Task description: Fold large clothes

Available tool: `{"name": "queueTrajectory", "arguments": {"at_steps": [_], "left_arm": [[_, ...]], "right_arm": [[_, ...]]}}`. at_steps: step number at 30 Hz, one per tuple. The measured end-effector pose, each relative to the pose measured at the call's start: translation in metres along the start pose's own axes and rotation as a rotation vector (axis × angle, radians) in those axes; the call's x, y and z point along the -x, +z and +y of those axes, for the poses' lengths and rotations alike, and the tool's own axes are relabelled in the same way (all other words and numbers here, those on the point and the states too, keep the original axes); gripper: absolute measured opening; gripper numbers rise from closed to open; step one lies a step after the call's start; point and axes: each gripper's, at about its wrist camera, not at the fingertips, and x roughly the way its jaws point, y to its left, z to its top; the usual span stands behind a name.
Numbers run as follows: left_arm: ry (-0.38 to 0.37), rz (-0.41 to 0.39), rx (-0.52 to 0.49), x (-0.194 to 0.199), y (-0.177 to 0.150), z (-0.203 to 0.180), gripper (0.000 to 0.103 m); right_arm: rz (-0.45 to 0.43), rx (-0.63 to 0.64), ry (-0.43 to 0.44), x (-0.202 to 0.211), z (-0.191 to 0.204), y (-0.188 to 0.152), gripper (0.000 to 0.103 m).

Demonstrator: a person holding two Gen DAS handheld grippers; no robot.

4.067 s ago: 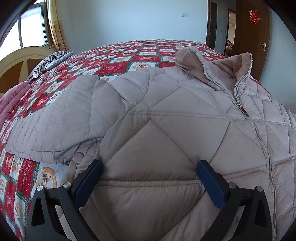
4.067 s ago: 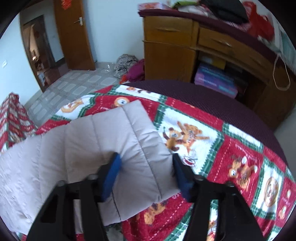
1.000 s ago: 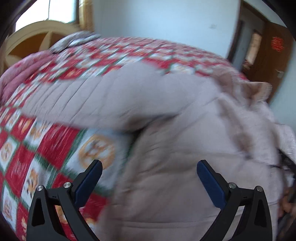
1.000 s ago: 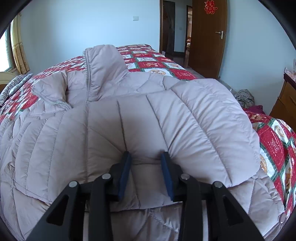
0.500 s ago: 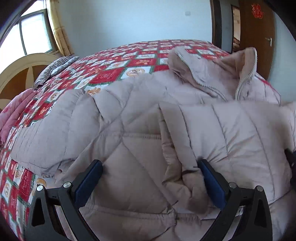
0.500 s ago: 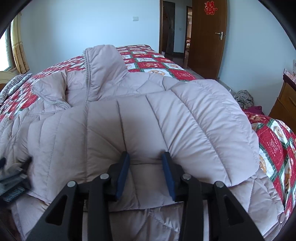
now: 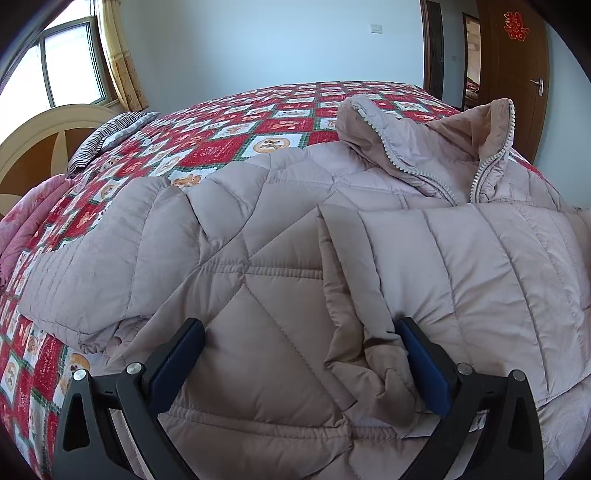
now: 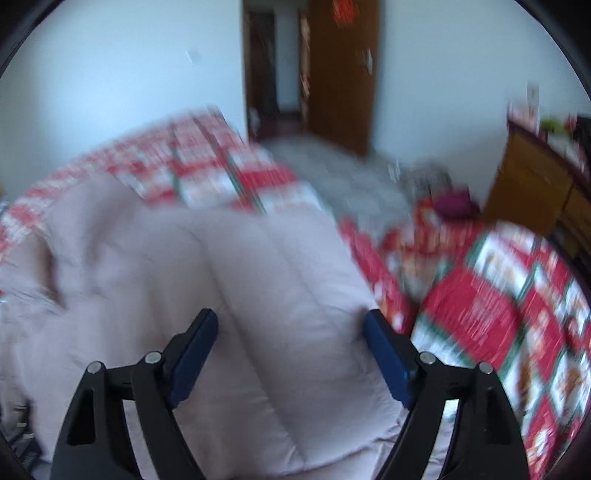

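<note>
Looking for writing, only a red paper character (image 7: 516, 25) on the door (image 7: 511, 70) showed, too small to read. The puffer jacket (image 7: 280, 295) lay on the bed (image 7: 236, 122), one sleeve (image 7: 461, 266) folded across. The right gripper (image 8: 291, 350) had let go since half a second ago, jaws apart; left gripper (image 7: 301, 360) jaws apart too.

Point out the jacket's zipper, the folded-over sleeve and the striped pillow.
zipper (image 7: 480, 177): left wrist view, on its teeth below the open collar.
folded-over sleeve (image 7: 461, 266): left wrist view, on its quilted middle.
striped pillow (image 7: 107, 133): left wrist view, on its top face.
</note>
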Motion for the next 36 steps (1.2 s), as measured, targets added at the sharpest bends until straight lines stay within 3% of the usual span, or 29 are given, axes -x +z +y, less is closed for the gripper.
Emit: {"name": "queueTrajectory", "arguments": {"at_steps": [7, 12, 13, 15, 17, 23, 24, 25, 26, 29, 31, 36], "left_arm": [[-0.011, 0.002, 0.008, 0.0, 0.0, 0.001, 0.102], [-0.18, 0.003, 0.128, 0.017, 0.001, 0.044, 0.102], [-0.182, -0.018, 0.16, 0.023, 0.001, 0.057, 0.102], [-0.108, -0.07, 0.251, 0.036, 0.004, 0.099, 0.102], [0.011, -0.094, 0.378, 0.04, 0.007, 0.159, 0.102], [0.383, -0.048, 0.644, 0.021, 0.001, 0.303, 0.102], [0.416, -0.033, 0.685, 0.015, -0.001, 0.32, 0.102], [0.416, -0.021, 0.722, 0.009, -0.005, 0.336, 0.098], [0.4, -0.003, 0.774, 0.001, -0.009, 0.352, 0.086], [0.342, 0.093, 0.89, -0.027, -0.022, 0.38, 0.063], [0.328, 0.122, 0.934, -0.041, -0.028, 0.387, 0.061], [0.395, 0.057, 0.837, -0.045, -0.026, 0.367, 0.055]], "right_arm": [[-0.023, 0.011, -0.023, -0.002, 0.003, 0.002, 0.096], [-0.045, 0.02, -0.035, 0.003, 0.004, -0.003, 0.096], [-0.047, 0.021, -0.037, 0.002, 0.005, -0.003, 0.096], [-0.048, 0.021, -0.036, 0.002, 0.005, -0.003, 0.096], [-0.048, 0.021, -0.036, 0.002, 0.005, -0.003, 0.096], [-0.052, 0.026, -0.045, 0.003, 0.005, -0.003, 0.096], [-0.053, 0.027, -0.048, 0.003, 0.005, -0.004, 0.096], [-0.054, 0.029, -0.049, 0.003, 0.006, -0.003, 0.096], [-0.054, 0.029, -0.05, 0.003, 0.006, -0.003, 0.096], [-0.055, 0.031, -0.052, 0.003, 0.006, -0.003, 0.096], [-0.054, 0.03, -0.051, 0.003, 0.006, -0.003, 0.096], [-0.056, 0.032, -0.055, 0.003, 0.005, -0.003, 0.096]]}}
